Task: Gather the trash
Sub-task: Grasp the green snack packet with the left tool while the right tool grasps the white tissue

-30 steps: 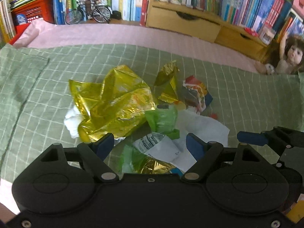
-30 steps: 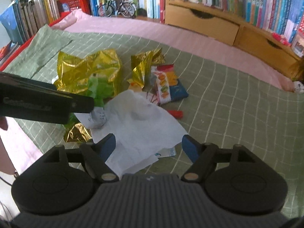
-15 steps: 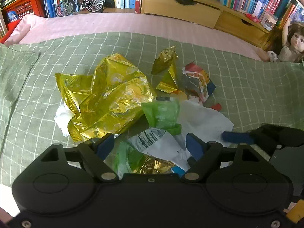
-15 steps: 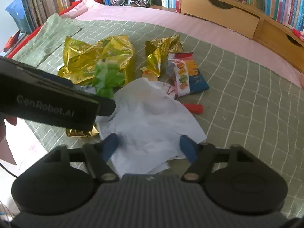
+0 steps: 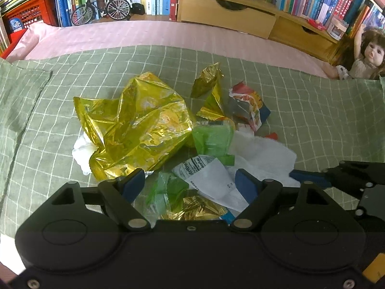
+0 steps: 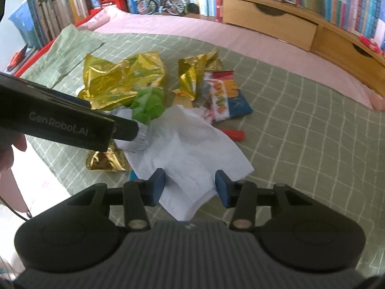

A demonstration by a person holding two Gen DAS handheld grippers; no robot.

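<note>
My left hand-held gripper [image 5: 190,183] hangs open over the gold foil wrapper [image 5: 139,125] and the white label scrap [image 5: 207,175], touching neither. My right hand-held gripper [image 6: 190,186] is closing around the white tissue [image 6: 190,154] on the bed's green checked blanket [image 6: 300,139]. It's light, limp; I'd pinch its near edge. Open blanket lies rightward.

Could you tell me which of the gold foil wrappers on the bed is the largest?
The big crumpled gold wrapper at the left of the pile; the upright twisted one behind and the small one at the near edge are much smaller.
</note>
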